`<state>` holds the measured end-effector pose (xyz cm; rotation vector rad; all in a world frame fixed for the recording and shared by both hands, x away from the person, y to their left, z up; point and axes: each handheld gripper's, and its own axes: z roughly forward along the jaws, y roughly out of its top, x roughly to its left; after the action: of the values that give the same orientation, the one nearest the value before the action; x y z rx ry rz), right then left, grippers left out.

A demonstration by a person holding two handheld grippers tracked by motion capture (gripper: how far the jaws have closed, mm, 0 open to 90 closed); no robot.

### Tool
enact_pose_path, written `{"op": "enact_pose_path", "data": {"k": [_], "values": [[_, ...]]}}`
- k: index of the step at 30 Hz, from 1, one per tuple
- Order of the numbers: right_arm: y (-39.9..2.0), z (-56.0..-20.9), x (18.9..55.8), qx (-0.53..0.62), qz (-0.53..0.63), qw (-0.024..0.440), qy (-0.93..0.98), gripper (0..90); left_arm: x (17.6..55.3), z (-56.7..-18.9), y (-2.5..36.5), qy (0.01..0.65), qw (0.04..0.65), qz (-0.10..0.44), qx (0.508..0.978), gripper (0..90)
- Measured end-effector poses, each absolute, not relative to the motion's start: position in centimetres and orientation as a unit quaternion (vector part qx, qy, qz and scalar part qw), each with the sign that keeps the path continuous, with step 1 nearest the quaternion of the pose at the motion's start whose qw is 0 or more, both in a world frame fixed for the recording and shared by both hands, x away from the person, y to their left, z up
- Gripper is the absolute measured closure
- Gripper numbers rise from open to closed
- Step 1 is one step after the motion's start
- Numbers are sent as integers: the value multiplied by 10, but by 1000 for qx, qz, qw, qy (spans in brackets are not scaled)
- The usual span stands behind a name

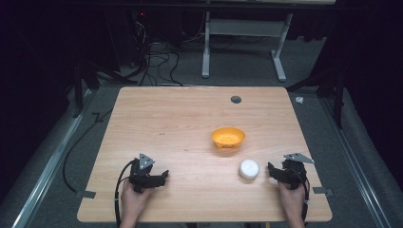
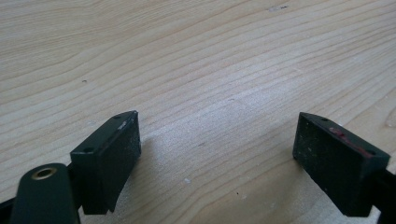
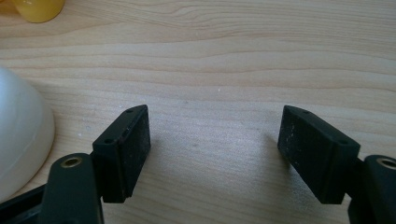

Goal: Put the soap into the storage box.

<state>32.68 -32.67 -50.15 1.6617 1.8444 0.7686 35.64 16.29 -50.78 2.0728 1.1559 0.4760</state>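
An orange bowl (image 1: pixel 228 137) stands upright a little right of the table's middle; its yellow side (image 3: pixel 37 8) shows at the top left of the right gripper view. A white dome-shaped bowl (image 1: pixel 249 169), turned upside down, rests in front of it, and its curved wall (image 3: pixel 18 135) lies just left of my right jaws. My right gripper (image 1: pixel 272 171) (image 3: pixel 215 135) rests low on the table beside the white bowl, open, with bare wood between the jaws. My left gripper (image 1: pixel 164 175) (image 2: pixel 217 140) sits near the front left, open over bare wood.
The wooden table (image 1: pixel 166 123) has a grey cable hole (image 1: pixel 235 99) near its far edge. Behind it stand a white desk frame (image 1: pixel 242 33) and loose cables (image 1: pixel 157 61) on the floor. A black cable (image 1: pixel 71 156) hangs off the table's left side.
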Motion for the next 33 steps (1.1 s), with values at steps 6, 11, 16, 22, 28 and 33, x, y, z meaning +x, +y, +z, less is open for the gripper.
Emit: {"op": "enact_pose_path", "data": {"k": [6, 11, 16, 22, 28, 33], "values": [[-327, -502, 327, 614, 285, 269, 685, 263, 356, -508, 163, 447, 353, 184, 801, 156], [-327, -502, 327, 614, 285, 269, 685, 263, 356, -508, 163, 447, 353, 184, 802, 156], [-327, -502, 327, 615, 286, 269, 684, 263, 356, -508, 163, 446, 353, 184, 802, 156], [-326, -501, 327, 615, 285, 267, 685, 250, 356, -508, 163, 446, 353, 184, 802, 156], [-328, -501, 327, 614, 288, 264, 685, 248, 356, -508, 163, 446, 353, 184, 802, 156], [-327, -502, 328, 613, 289, 264, 686, 225, 356, -508, 163, 447, 353, 183, 802, 156]]}}
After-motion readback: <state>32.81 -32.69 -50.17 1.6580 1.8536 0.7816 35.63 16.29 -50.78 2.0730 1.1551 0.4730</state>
